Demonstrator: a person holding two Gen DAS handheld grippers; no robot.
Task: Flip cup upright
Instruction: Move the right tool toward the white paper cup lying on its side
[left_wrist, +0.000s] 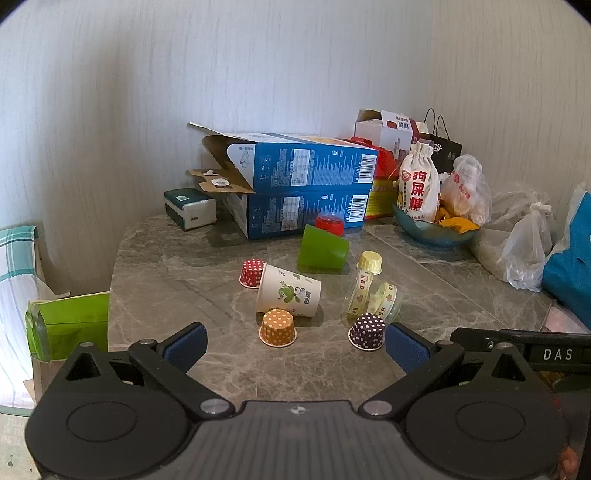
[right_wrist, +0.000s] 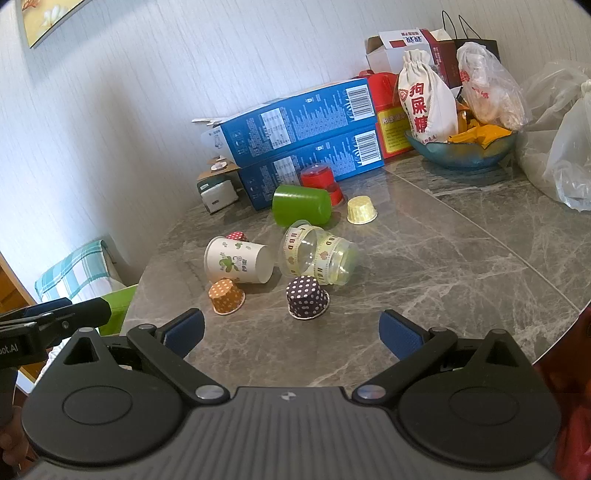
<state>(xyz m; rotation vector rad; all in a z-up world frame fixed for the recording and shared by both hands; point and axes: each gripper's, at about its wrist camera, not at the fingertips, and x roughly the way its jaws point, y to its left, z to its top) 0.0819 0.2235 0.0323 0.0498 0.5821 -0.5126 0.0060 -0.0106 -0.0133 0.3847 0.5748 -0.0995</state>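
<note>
Several cups lie on a grey marble table (left_wrist: 166, 280). A white paper cup with a green leaf print (left_wrist: 288, 291) (right_wrist: 238, 264) lies on its side. A green plastic cup (left_wrist: 322, 248) (right_wrist: 301, 205) and a clear plastic cup with yellow tape (left_wrist: 373, 299) (right_wrist: 319, 258) also lie on their sides. Small paper cups stand upside down: orange dotted (left_wrist: 277, 327) (right_wrist: 225, 296), purple dotted (left_wrist: 366, 331) (right_wrist: 307, 297), red dotted (left_wrist: 252, 272), yellow (left_wrist: 370, 262) (right_wrist: 361, 210). A red cup (right_wrist: 319, 181) stands inverted behind the green one. My left gripper (left_wrist: 295, 347) and right gripper (right_wrist: 291, 332) are both open and empty, just short of the cups.
Two stacked blue boxes (left_wrist: 303, 184) (right_wrist: 295, 129) stand behind the cups. A blue bowl (left_wrist: 436, 230) (right_wrist: 461, 153) with a white cloth bag and snacks sits at the back right, beside plastic bags (left_wrist: 524, 243). A tissue pack (left_wrist: 190, 208) lies at the back left.
</note>
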